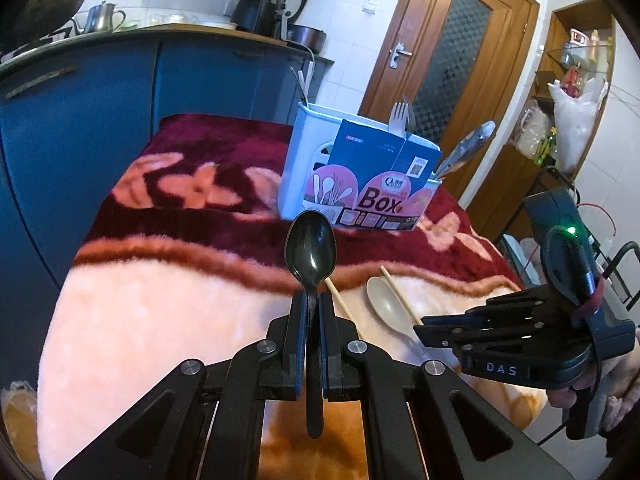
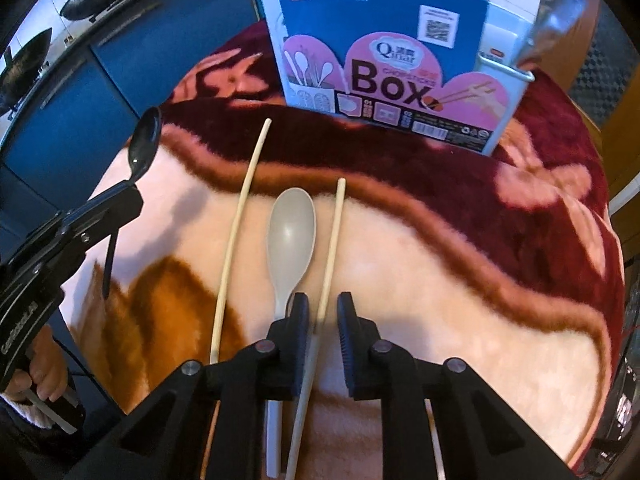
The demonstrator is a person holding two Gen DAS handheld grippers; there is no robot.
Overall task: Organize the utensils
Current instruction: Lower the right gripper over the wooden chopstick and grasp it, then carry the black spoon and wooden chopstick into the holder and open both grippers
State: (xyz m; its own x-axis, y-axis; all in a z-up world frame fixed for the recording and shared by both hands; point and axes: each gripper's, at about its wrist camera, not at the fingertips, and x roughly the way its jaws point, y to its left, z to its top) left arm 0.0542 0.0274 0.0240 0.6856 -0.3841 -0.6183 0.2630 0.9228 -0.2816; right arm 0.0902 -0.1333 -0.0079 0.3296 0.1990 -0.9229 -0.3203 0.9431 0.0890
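Note:
My left gripper is shut on a black plastic spoon, bowl up, held above the blanket; the spoon also shows in the right wrist view. My right gripper is open and low over the blanket, its jaws either side of the right wooden chopstick. A beige spoon lies just left of it, and a second chopstick lies further left. The white utensil box with a blue and pink label stands at the back, holding forks and metal spoons.
A red, pink and orange floral blanket covers the table. Blue cabinets stand to the left with pans and a kettle on top. A wooden door and a shelf with bags are at the right.

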